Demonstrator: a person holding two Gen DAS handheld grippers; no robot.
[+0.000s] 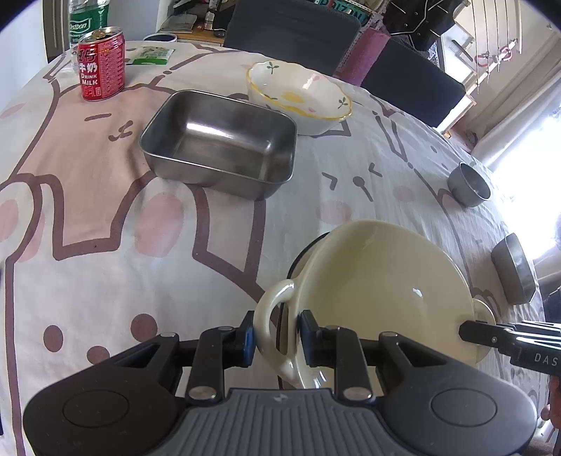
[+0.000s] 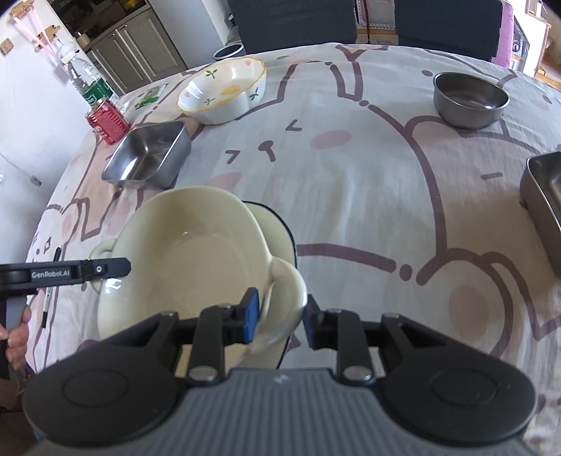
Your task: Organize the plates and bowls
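Near the front edge of the tabletop (image 1: pixel 105 266), on its cartoon-print cloth, a cream bowl (image 1: pixel 378 280) with two loop handles sits tilted on a dark-rimmed plate (image 2: pixel 285 228), which shows only as a sliver beneath it. Both claws meet at this bowl. The left claw (image 1: pixel 275 338) pinches the bowl's left handle (image 1: pixel 270 308), blue pads pressed against the loop from either side. The right claw (image 2: pixel 280 315) straddles the opposite handle (image 2: pixel 287 280); its left pad touches the loop, but its right pad stands apart from it, so the jaws are parted and not gripping. From the right wrist view, the left claw's dark finger reaches across the far handle, with part of a hand (image 2: pixel 17 336) on its grip at the frame's edge.

Farther back lies a rectangular steel tray (image 1: pixel 221 140), empty, and just behind it, touching or nearly so, a white flower-painted bowl (image 1: pixel 298 94) with a yellow scalloped rim. A red can (image 1: pixel 101 63) stands left of the tray with a green-labelled bottle (image 1: pixel 86 21) just behind it. To the right, well apart from the cream bowl, sits a small round steel bowl (image 2: pixel 470 98), and at the right edge a second steel tray (image 2: pixel 543 200) is partly cut off. Dark chairs (image 1: pixel 291 24) stand behind.
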